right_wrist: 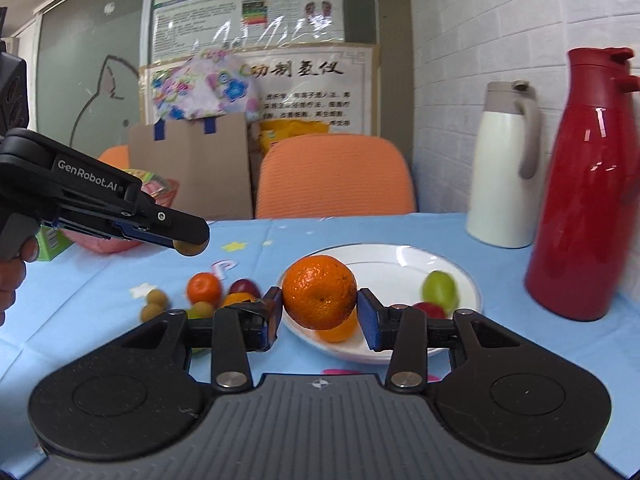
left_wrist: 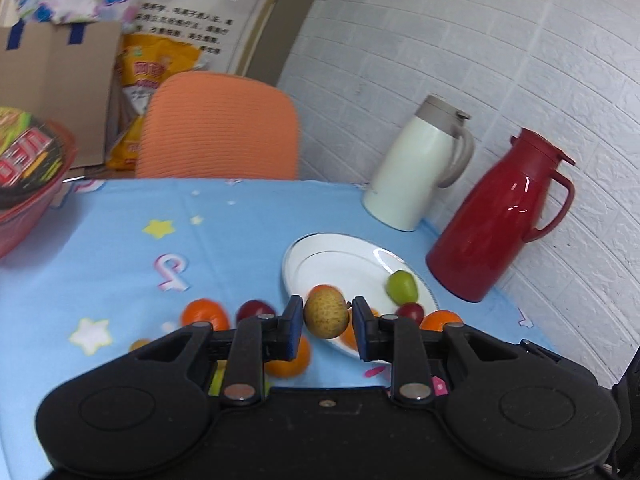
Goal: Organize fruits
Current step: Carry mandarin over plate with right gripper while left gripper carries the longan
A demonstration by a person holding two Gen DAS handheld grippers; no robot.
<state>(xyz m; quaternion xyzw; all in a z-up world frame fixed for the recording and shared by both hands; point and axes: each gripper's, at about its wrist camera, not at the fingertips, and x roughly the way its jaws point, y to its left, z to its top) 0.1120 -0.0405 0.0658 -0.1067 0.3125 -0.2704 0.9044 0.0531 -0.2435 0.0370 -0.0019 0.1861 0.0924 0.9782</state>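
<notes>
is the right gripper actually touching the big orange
Touching. The right wrist view shows the right gripper with both blue pads pressed against the big orange, holding it above the plate.

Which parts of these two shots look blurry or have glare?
Left wrist: orange chair and table fruit smeared, brown fruit in left gripper sharper. Right wrist: glare streaks on the red jug, green grape blurred, orange in right gripper crisp.

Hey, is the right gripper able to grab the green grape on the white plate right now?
Probably not yet: the right gripper is shut on a large orange. The green grape lies uncovered on the white plate, so it looks reachable once the orange is released.
</notes>
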